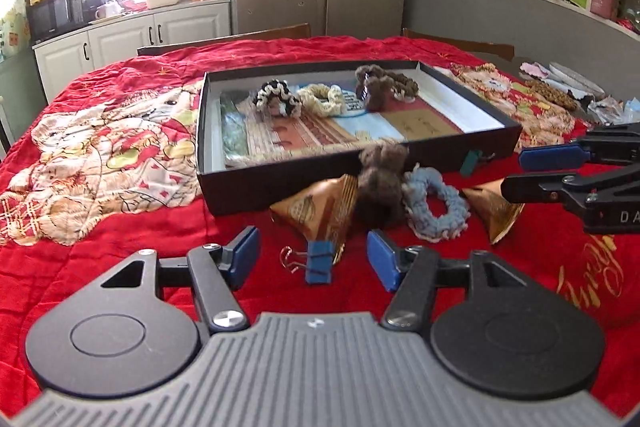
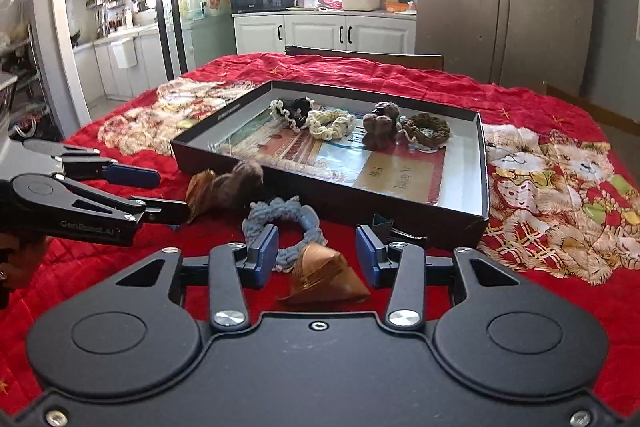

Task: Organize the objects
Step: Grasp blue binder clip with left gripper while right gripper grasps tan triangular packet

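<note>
A black shallow box point(image 1: 280, 187) point(image 2: 328, 195) on the red quilt holds several scrunchies point(image 1: 324, 99) and a brown plush bear point(image 1: 374, 89). In front of it lie a gold pyramid pouch point(image 1: 320, 211), another brown bear point(image 1: 380, 183) point(image 2: 236, 183), a blue scrunchie point(image 1: 436, 207) point(image 2: 280, 223) and a second gold pouch point(image 1: 492, 211) point(image 2: 324, 279). My left gripper point(image 1: 314, 247) point(image 2: 172, 193) is open, with a blue binder clip point(image 1: 319, 263) on the cloth between its fingers. My right gripper point(image 2: 317, 247) point(image 1: 516, 173) is open around the second gold pouch, pads apart from it.
A dark teal clip point(image 1: 470, 161) point(image 2: 380, 223) leans at the box's front wall. Loose bags and small items point(image 1: 560, 87) lie at the table's far right. Wooden chair backs point(image 1: 224, 39) point(image 2: 364, 57) stand behind the far edge. The quilt point(image 1: 100, 267) spreads left of the box.
</note>
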Motion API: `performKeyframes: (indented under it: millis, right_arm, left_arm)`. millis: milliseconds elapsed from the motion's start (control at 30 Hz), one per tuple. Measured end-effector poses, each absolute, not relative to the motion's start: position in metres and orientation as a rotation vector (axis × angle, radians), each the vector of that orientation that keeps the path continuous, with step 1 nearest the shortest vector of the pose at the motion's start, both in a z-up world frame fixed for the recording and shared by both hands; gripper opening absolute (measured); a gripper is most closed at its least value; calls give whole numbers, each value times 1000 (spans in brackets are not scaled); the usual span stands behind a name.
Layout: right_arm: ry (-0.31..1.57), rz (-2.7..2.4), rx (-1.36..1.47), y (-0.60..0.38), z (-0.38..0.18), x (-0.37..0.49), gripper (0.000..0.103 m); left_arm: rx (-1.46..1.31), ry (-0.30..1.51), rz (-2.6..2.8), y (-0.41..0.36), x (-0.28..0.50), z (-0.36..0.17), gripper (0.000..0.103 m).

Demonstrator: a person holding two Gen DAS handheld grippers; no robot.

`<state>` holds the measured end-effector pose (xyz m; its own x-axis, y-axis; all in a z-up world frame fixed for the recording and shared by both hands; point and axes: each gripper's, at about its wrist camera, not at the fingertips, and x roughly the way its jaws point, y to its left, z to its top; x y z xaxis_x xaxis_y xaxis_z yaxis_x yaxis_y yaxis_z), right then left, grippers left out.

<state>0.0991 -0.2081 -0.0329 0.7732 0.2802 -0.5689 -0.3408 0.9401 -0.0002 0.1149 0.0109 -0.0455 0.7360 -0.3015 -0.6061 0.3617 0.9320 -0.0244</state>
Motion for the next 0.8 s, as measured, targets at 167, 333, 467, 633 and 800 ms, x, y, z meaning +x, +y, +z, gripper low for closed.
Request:
performKeyframes:
  millis: [167, 333, 467, 633, 800]
  right_arm:
    - [606, 307, -119, -201, -46, 102, 41]
    - [614, 304, -107, -201, -52, 104, 41]
    - [619, 301, -104, -202, -53, 107, 41]
    - [625, 295, -109, -202, -57, 107, 41]
    - [629, 292, -111, -202, -59, 108, 41]
  left_arm:
    - [75, 670, -362, 11, 121, -55, 72]
    - [76, 680, -364, 10, 122, -61, 69]
    - [74, 678, -364, 10, 122, -63, 66]
    - [69, 680, -354, 10, 122, -63, 47]
    - [67, 677, -354, 10, 121, -63, 35]
